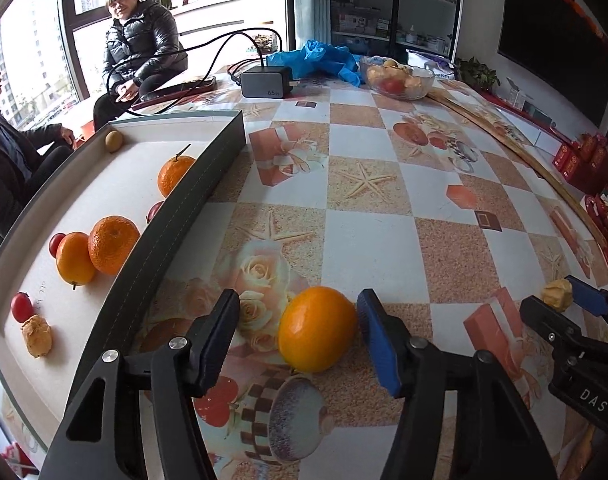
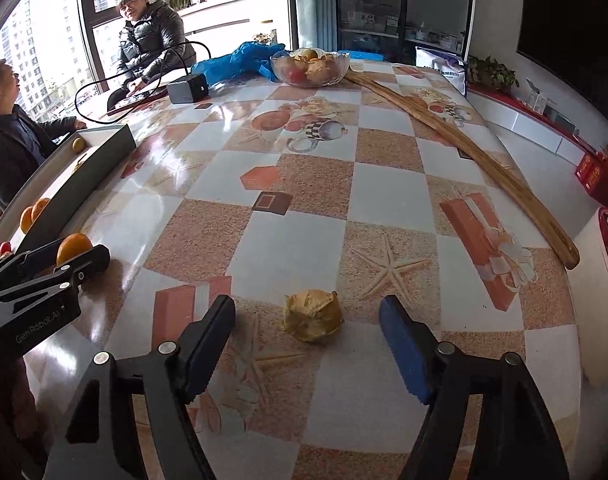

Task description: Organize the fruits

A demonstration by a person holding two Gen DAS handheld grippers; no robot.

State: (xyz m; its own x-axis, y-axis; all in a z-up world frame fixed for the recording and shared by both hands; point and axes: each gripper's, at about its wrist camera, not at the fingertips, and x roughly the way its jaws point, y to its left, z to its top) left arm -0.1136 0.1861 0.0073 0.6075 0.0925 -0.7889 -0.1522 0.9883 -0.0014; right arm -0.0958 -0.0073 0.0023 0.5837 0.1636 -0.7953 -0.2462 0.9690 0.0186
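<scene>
An orange point(image 1: 317, 329) lies on the patterned tablecloth between the open fingers of my left gripper point(image 1: 300, 320); its right blue pad point(image 1: 377, 340) is at the fruit's side. A wrinkled tan fruit point(image 2: 312, 315) lies on the table between the open fingers of my right gripper point(image 2: 307, 320), touching neither. In the left wrist view the right gripper point(image 1: 559, 300) brackets that tan fruit point(image 1: 558, 295). In the right wrist view the left gripper point(image 2: 68, 258) brackets the orange point(image 2: 72, 248). A shallow dark-walled tray point(image 1: 192, 200) at left holds several oranges, small red fruits, a tan fruit and a kiwi.
A glass bowl point(image 1: 399, 80) of fruit stands at the table's far side, beside a blue plastic bag point(image 1: 323, 60) and a grey charger point(image 1: 264, 82) with cables. A long wooden stick point(image 2: 463, 148) lies along the right side. Two people sit beyond the table's left edge.
</scene>
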